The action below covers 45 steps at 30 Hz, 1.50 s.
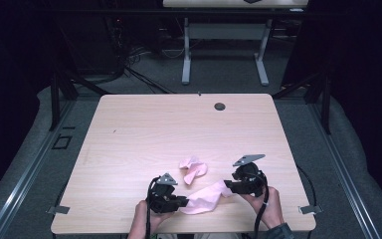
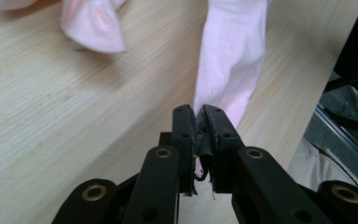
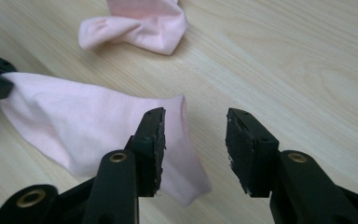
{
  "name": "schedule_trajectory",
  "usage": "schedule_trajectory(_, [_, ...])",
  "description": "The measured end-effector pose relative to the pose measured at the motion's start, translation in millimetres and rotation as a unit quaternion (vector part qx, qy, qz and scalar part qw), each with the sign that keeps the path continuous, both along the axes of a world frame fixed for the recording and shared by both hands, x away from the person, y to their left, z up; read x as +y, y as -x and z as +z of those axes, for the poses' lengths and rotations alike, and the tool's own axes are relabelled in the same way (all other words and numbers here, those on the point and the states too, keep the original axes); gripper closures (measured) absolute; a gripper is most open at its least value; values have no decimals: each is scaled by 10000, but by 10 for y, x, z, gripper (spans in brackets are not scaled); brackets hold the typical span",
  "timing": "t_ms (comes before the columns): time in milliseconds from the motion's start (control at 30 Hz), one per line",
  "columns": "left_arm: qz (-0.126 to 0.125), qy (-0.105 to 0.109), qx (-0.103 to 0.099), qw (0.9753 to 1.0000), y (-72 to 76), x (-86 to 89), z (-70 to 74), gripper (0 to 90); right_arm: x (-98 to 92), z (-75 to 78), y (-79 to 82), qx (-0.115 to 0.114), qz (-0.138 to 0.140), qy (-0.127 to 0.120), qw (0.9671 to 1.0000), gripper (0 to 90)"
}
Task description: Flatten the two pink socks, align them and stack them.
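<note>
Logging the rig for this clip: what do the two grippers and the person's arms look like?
Both grippers are black: left gripper, right gripper. Each has a grey triangular plate on top, brass-coloured pivot rivets, two flat jaws with worn pads, and a trailing black cable. A dark sleeve cuff shows at the right wrist.

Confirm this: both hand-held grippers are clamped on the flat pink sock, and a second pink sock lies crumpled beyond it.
Not quite. Only the left hand-held gripper is clamped on the flat pink sock. The right hand-held gripper is open, as the right gripper view shows. The crumpled sock does lie beyond.
</note>
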<state>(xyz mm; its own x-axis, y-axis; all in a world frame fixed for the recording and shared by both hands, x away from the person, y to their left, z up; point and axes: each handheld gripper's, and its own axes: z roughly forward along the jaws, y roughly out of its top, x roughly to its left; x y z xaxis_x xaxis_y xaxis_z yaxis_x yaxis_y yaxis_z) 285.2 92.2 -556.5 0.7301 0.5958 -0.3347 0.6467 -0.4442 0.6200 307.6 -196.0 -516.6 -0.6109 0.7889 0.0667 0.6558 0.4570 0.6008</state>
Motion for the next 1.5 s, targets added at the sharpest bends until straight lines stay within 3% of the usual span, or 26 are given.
schedule_trajectory(100, [37, -22, 85, 10000, -47, 28, -27, 793, -142, -59, -30, 287, -19, -426, 9987, 526])
schedule_trajectory(200, [84, -35, 152, 9998, -65, 29, -55, 732, -218, -154, -61, 526, -39, -607, 9968, 509])
schedule_trajectory(267, [120, -86, 158, 9998, -56, 18, -75, 709, -244, -215, -89, 539, -44, -649, 9964, 512])
schedule_trajectory(400, [136, -170, 117, 9997, -38, 5, -87, 714, -173, -262, -176, 365, -81, -476, 9982, 499])
schedule_trajectory(567, [135, -205, 43, 9997, -33, 2, -90, 770, 69, -303, -327, -1, 202, 95, 9998, 505])
schedule_trajectory(700, [117, -230, -29, 9997, -16, -2, -76, 831, 218, -369, -441, 18, 360, 534, 9979, 558])
schedule_trajectory(800, [101, -319, -108, 9994, -1, -11, -67, 856, 248, -394, -451, -18, 410, 520, 9978, 643])
schedule_trajectory(900, [17, -458, -233, 9987, 12, -36, -64, 874, 284, -402, -419, -89, 441, 488, 9978, 758])
schedule_trajectory(967, [26, -447, -230, 9987, 12, -38, -63, 878, 301, -430, -396, -143, 485, 616, 9968, 800])
schedule_trajectory(1100, [48, -420, -235, 9988, -3, -26, -79, 881, 266, -425, -371, -33, 415, 519, 9978, 879])
schedule_trajectory(1267, [61, -437, -221, 9988, -26, 28, -83, 882, 223, -425, -256, 62, 300, 480, 9984, 888])
schedule_trajectory(1367, [103, -399, -202, 9989, -41, 64, -82, 882, 198, -423, -113, 210, 182, 327, 9991, 887])
schedule_trajectory(1467, [141, -296, -128, 9994, -59, 110, -75, 872, 171, -407, 71, 204, 182, 459, 9986, 886])
schedule_trajectory(1500, [137, -259, -137, 9995, -68, 128, -62, 761, 157, -386, 157, 101, 183, 399, 9990, 837])
